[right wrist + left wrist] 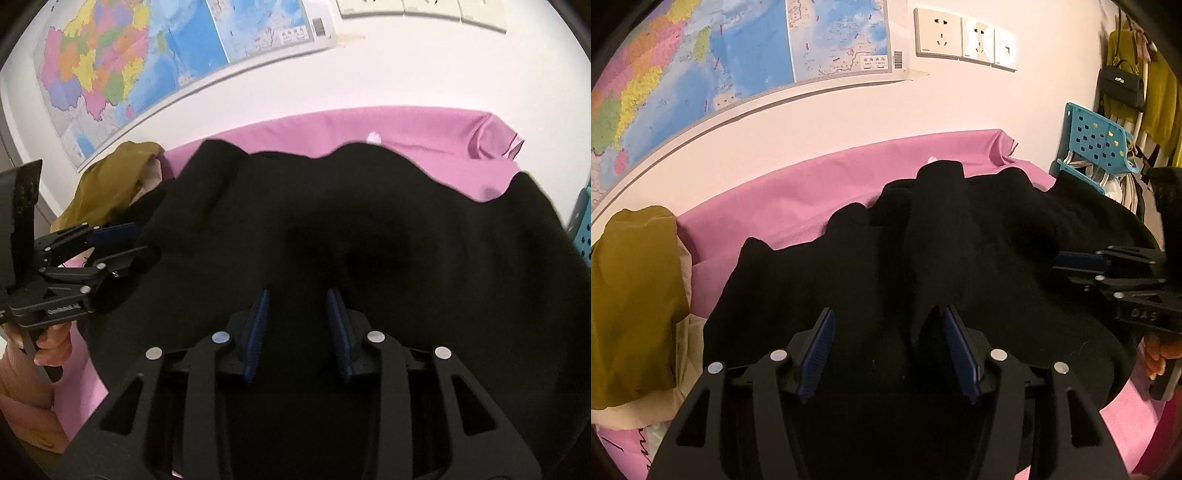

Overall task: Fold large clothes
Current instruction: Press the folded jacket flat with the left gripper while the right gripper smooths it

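A large black garment point(923, 251) lies bunched on the pink-covered surface point(820, 184); it also fills the right wrist view point(369, 221). My left gripper point(886, 314) is over its near edge, jaws apart, with black cloth between the blue pads point(820, 347). My right gripper point(297, 295) is also over the near edge, jaws apart with cloth between them. Each gripper shows in the other's view: the right one point(1067, 262) at the right, the left one point(125, 240) at the left, both at the garment's edge.
An olive-yellow garment point(631, 302) over beige cloth lies at the left end of the surface. A map point(701, 66) and wall sockets point(964, 37) are on the wall behind. A blue perforated chair point(1097, 140) and hanging bags stand at the right.
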`<state>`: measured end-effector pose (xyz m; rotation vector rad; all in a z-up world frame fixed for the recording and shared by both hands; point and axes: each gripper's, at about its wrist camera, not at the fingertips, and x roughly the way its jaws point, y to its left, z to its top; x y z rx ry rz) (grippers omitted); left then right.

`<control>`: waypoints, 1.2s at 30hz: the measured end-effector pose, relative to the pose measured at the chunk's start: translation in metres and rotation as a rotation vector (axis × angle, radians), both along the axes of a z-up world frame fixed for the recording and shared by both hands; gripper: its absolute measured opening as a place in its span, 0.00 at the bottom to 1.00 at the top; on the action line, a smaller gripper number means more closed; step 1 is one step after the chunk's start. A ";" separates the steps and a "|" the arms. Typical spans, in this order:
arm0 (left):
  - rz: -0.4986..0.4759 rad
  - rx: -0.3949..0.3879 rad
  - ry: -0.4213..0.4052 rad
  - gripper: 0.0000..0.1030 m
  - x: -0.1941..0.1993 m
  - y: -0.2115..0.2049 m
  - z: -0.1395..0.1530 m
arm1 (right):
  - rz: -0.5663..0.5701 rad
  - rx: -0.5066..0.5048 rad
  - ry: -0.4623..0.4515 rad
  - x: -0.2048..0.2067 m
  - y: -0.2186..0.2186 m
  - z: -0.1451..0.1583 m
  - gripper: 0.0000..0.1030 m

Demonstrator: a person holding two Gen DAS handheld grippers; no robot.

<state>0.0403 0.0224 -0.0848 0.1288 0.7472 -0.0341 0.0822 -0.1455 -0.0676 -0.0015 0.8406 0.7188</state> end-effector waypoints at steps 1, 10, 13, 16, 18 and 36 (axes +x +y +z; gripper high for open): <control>0.001 0.004 -0.003 0.56 -0.001 -0.001 0.001 | -0.003 0.022 -0.008 -0.003 -0.004 0.006 0.38; 0.008 0.011 -0.013 0.65 -0.019 -0.001 0.004 | 0.080 0.102 -0.053 -0.039 -0.017 0.033 0.45; 0.011 -0.011 -0.008 0.67 -0.025 0.007 0.000 | 0.087 0.037 -0.036 -0.035 -0.011 0.020 0.46; 0.025 -0.038 0.016 0.71 -0.026 0.020 -0.007 | 0.030 -0.015 0.009 -0.019 -0.009 -0.004 0.44; 0.037 -0.057 0.022 0.72 -0.026 0.026 -0.008 | 0.008 0.003 0.025 -0.015 -0.013 -0.008 0.44; -0.010 -0.019 0.045 0.68 -0.009 0.028 -0.001 | 0.148 0.036 -0.053 -0.035 0.036 0.035 0.54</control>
